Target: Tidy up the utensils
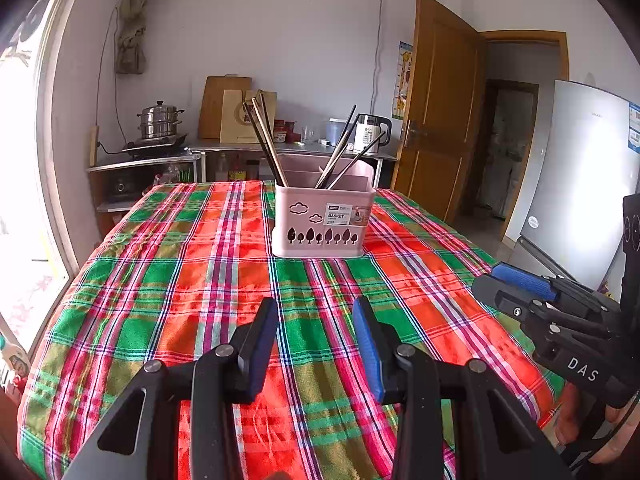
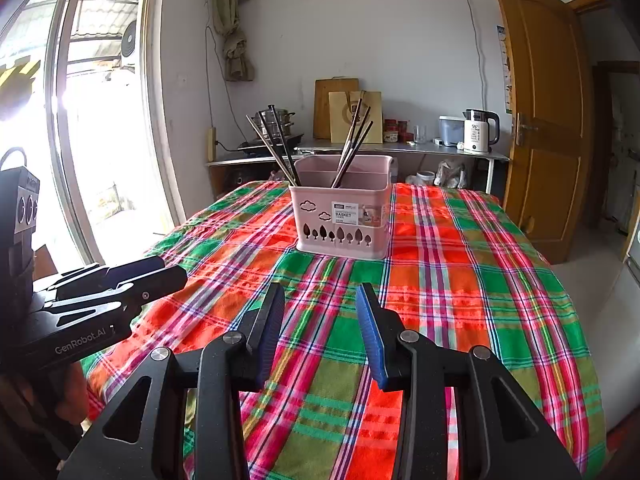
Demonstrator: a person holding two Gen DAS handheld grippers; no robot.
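Observation:
A pink utensil basket [image 1: 322,220] [image 2: 342,216] stands upright on the plaid tablecloth [image 1: 224,280] [image 2: 460,280], toward the far half of the table. Dark chopsticks lean out of it in two bunches: one to the left [image 1: 266,142] [image 2: 276,144], one to the right [image 1: 348,152] [image 2: 354,144]. My left gripper [image 1: 316,320] hovers open over the near cloth, nothing between its blue pads. My right gripper [image 2: 320,308] is open too and empty, well short of the basket. Each gripper shows at the edge of the other's view, the right one [image 1: 496,276] and the left one [image 2: 170,268].
Behind the table runs a metal counter [image 2: 400,148] with a steamer pot [image 1: 160,120], cutting boards [image 1: 226,108], jars and a white kettle [image 2: 478,132]. A window [image 2: 100,120] is on the left, a wooden door [image 2: 548,120] and a fridge [image 1: 580,176] on the right.

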